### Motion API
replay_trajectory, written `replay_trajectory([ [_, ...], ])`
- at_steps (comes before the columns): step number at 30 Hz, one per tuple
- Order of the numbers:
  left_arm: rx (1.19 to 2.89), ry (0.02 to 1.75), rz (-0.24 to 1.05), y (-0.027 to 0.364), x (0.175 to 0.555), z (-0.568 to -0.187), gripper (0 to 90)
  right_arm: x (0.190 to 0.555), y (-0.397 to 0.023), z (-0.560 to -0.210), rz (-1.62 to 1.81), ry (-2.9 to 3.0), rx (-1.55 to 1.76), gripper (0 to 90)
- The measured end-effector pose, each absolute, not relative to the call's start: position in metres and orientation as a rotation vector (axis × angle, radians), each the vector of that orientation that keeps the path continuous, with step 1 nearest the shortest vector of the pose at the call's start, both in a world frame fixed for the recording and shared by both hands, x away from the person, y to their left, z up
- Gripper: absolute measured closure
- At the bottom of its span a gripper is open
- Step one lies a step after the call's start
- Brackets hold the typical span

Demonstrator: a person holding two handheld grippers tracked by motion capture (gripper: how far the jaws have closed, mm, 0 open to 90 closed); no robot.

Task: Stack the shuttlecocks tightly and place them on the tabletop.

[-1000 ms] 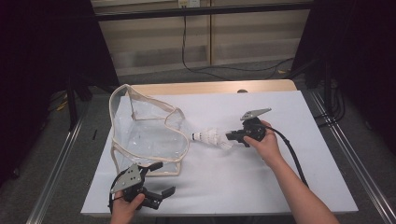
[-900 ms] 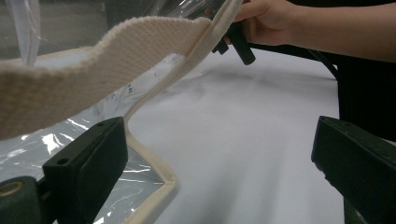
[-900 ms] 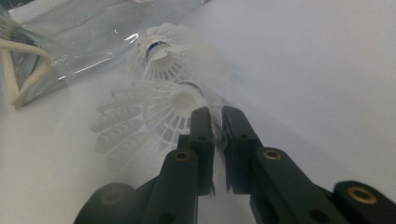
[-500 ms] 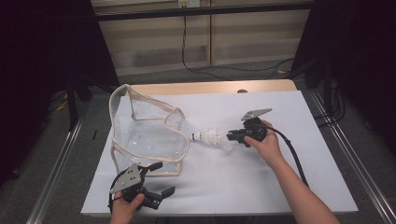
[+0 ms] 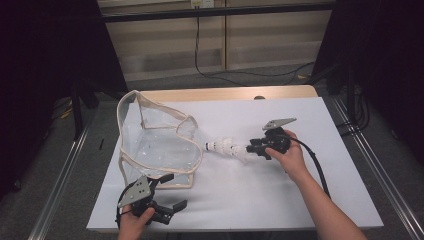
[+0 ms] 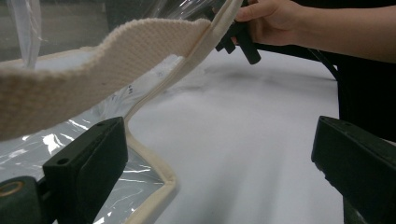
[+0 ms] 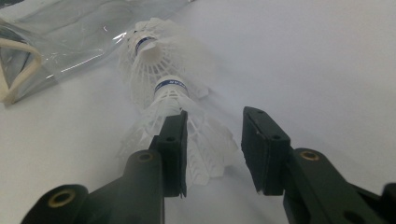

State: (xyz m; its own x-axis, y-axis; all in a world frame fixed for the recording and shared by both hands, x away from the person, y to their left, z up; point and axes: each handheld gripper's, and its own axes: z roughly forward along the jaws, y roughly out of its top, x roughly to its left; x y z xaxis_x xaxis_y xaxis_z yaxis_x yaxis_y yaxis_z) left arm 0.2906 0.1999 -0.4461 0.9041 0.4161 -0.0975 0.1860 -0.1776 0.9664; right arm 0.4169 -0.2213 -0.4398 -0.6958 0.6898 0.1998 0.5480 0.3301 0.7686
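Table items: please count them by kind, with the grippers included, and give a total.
Shuttlecocks, stacked in a row: at least 2; the exact count cannot be told
Clear bag with cream trim: 1
Grippers: 2, left gripper and right gripper
Total: at least 5

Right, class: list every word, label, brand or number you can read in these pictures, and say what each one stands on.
None can be read.
Blue bands round the white feather shuttlecocks: white lettering, too small and blurred to read.
Clear plastic bag with cream fabric trim: no print to be seen.
White table sheet: no print to be seen.
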Motion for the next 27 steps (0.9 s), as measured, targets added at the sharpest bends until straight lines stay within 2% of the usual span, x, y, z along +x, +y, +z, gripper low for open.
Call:
replay_trajectory([
  [18, 1.76, 0.453, 0.219, 0.199, 0.29, -0.446, 3.9, 0.4, -0.226, -0.432, 1.253, 2.411, 1.196, 11.5],
  [27, 1.763, 0.454, 0.218, 0.198, 0.29, -0.446, 3.9, 0.389, -0.228, -0.423, 1.304, 2.395, 1.159, 6.8],
])
